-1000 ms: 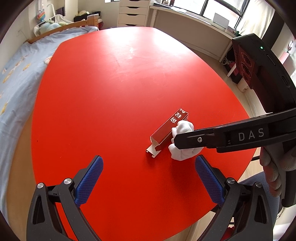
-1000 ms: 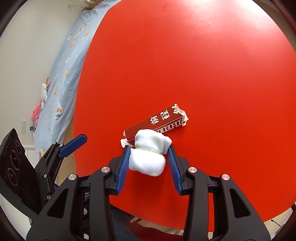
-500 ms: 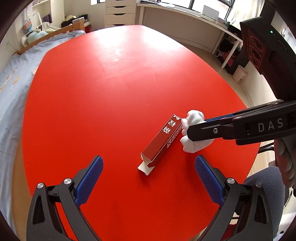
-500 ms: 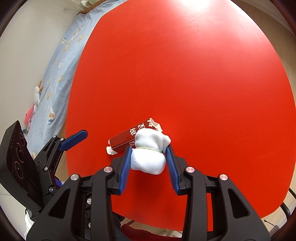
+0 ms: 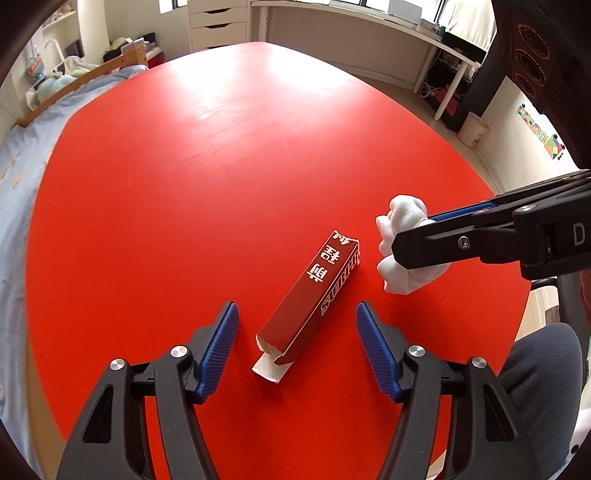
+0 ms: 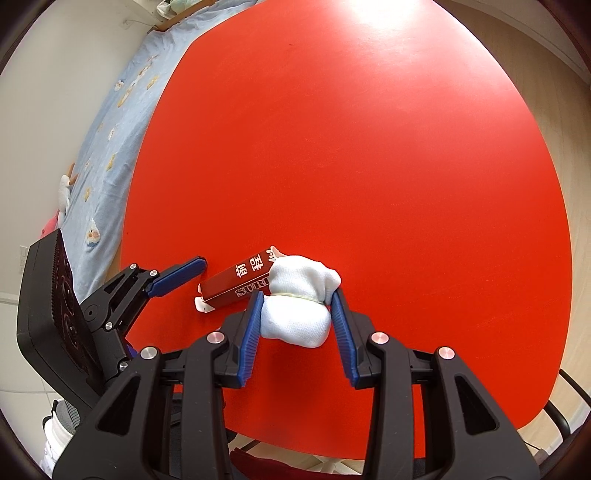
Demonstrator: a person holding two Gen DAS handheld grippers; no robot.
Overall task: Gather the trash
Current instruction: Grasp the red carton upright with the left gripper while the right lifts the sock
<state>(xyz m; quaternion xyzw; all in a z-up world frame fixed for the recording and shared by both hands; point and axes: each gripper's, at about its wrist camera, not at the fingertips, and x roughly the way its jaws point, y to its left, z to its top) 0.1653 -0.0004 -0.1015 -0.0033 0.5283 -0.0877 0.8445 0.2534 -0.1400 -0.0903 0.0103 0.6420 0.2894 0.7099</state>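
A long dark red carton (image 5: 314, 295) with white characters and a torn open end lies flat on the red table (image 5: 203, 166). My left gripper (image 5: 297, 338) is open, its blue pads on either side of the carton's near end, not touching it. My right gripper (image 6: 298, 295) is shut on a white cloth bundle (image 6: 299, 299) and holds it just right of the carton's far end; the bundle also shows in the left wrist view (image 5: 404, 245). The carton shows in the right wrist view (image 6: 238, 284), with the left gripper (image 6: 177, 277) beside it.
A bed with a light blue sheet (image 6: 118, 122) runs along the table's left side. A white desk (image 5: 369, 40), white drawers (image 5: 218, 26) and a small bin (image 5: 472, 129) stand beyond the far edge. A dark-trousered knee (image 5: 543, 369) is at the near right edge.
My left gripper has moved forward and down so that its open jaws now straddle the carton's near end. My right gripper, still holding the cloth bundle, has drawn slightly away from the carton.
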